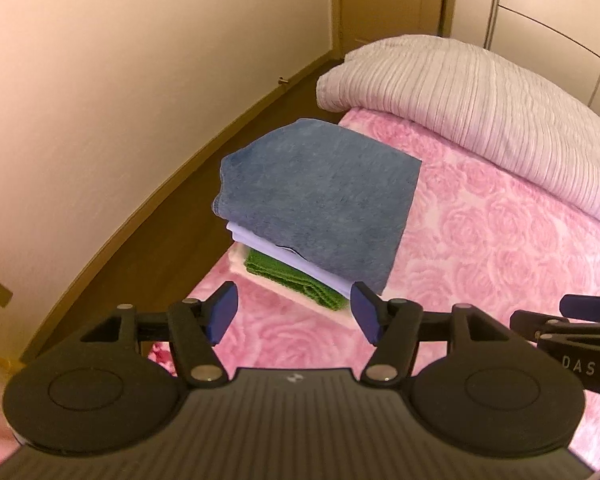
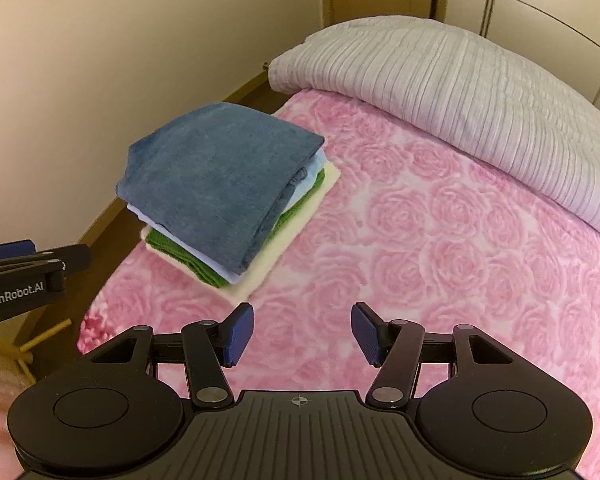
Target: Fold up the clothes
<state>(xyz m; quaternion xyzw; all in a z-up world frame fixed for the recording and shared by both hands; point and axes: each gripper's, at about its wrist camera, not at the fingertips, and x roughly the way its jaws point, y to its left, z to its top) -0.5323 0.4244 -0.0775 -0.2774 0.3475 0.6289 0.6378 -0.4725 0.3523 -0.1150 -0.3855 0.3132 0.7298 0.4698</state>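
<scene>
A stack of folded clothes rests near the left edge of a pink rose-patterned bed (image 1: 480, 240) (image 2: 420, 240). A dark blue folded garment (image 1: 324, 196) (image 2: 220, 184) lies on top. Under it are a pale blue piece (image 1: 268, 252) (image 2: 220, 272), a green one (image 1: 292, 280) (image 2: 180, 256) and a cream one (image 2: 296, 232). My left gripper (image 1: 294, 316) hovers open just short of the stack, nothing between its blue pads. My right gripper (image 2: 302, 332) stands open over bare bedspread, to the right of the stack and short of it. Each gripper shows at the edge of the other's view.
A grey ribbed duvet (image 1: 480, 96) (image 2: 460, 80) is bunched across the far end of the bed. Brown floor (image 1: 180, 208) runs between the bed's left edge and a cream wall (image 1: 120, 100). A wooden frame (image 2: 40, 340) stands low at the left.
</scene>
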